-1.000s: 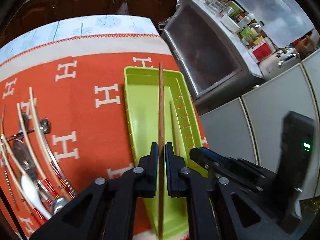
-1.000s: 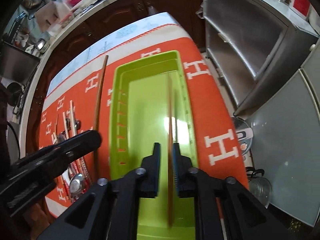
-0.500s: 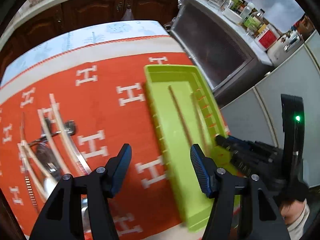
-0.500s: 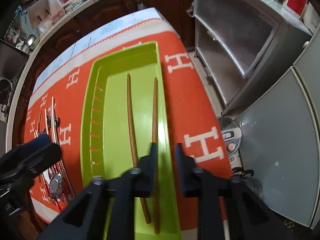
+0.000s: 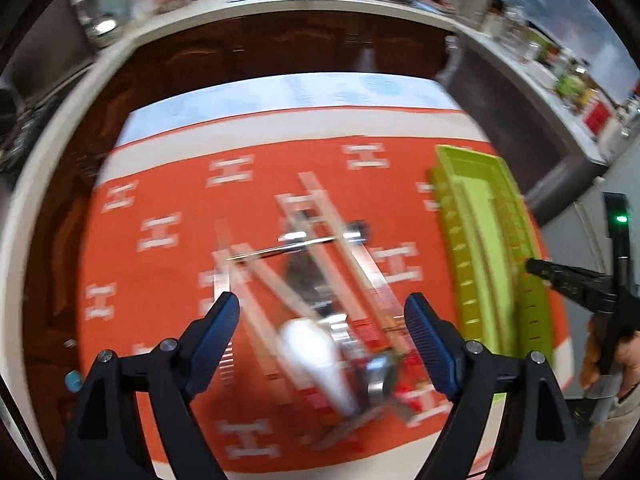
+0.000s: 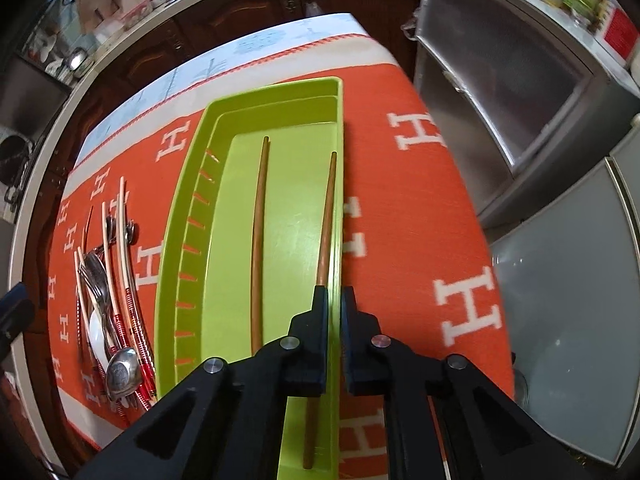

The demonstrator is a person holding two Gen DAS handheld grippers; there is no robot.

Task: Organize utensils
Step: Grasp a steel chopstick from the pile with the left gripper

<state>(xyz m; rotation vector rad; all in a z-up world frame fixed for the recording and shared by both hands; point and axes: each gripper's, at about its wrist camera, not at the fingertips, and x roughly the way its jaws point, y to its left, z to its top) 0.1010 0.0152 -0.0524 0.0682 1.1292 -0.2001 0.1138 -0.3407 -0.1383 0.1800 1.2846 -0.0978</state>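
Our left gripper hangs wide open and empty above the heap of loose cutlery, left of the lime-green plastic tray. We should centre on one piece and close only on that. Our right gripper is nearly closed, empty, over the tray's right wall. Two slim brown wooden chopsticks lie lengthwise inside.

Legible text: white capital letter "H", repeated as a pattern across the orange tablecloth, blurred in the left wrist view; labels on the far counter items too small to read.
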